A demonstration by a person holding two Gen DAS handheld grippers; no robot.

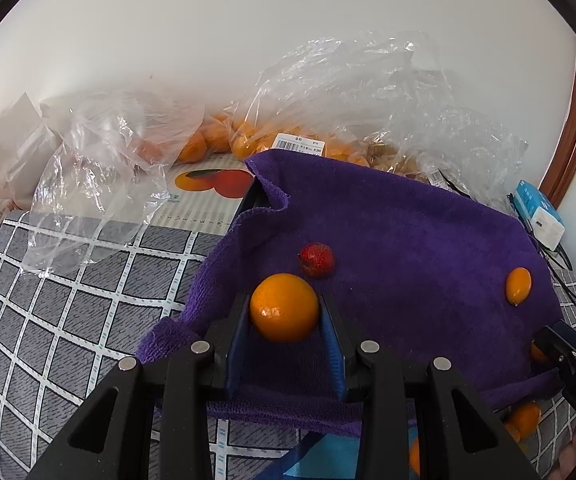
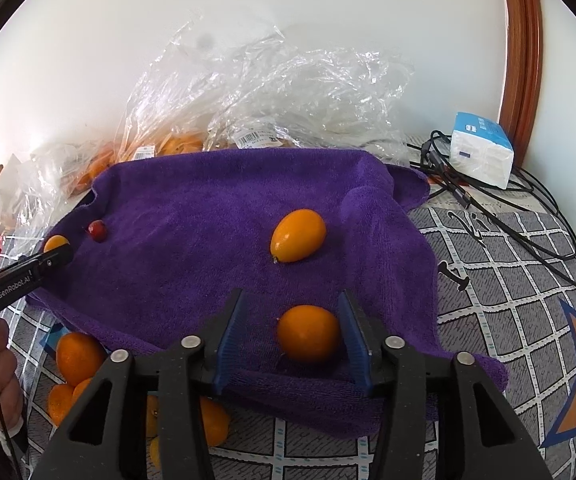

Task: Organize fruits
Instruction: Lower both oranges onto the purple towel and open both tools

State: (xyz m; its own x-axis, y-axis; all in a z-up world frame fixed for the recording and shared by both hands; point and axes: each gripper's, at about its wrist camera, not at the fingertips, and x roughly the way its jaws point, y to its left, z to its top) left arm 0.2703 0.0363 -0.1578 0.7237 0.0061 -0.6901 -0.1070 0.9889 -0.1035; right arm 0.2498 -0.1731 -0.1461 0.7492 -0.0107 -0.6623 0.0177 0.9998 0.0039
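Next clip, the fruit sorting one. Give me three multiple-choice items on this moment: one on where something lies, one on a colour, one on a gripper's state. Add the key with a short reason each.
1. Where does the small red fruit lie?
A. On the purple towel, just beyond the orange fruit in the left gripper
B. Inside a plastic bag
C. On the checked cloth

2. What colour are the pads on the fingers of the right gripper?
A. Red
B. Blue
C. Yellow

3. How does the left gripper stand?
A. Wide open, nothing between its jaws
B. Closed on a round orange fruit
C. Closed on the towel's edge

Key: 1 A, the left wrist view shows it on the towel past the held fruit. 2 B, both pads show blue. 3 B, both pads press the fruit's sides.
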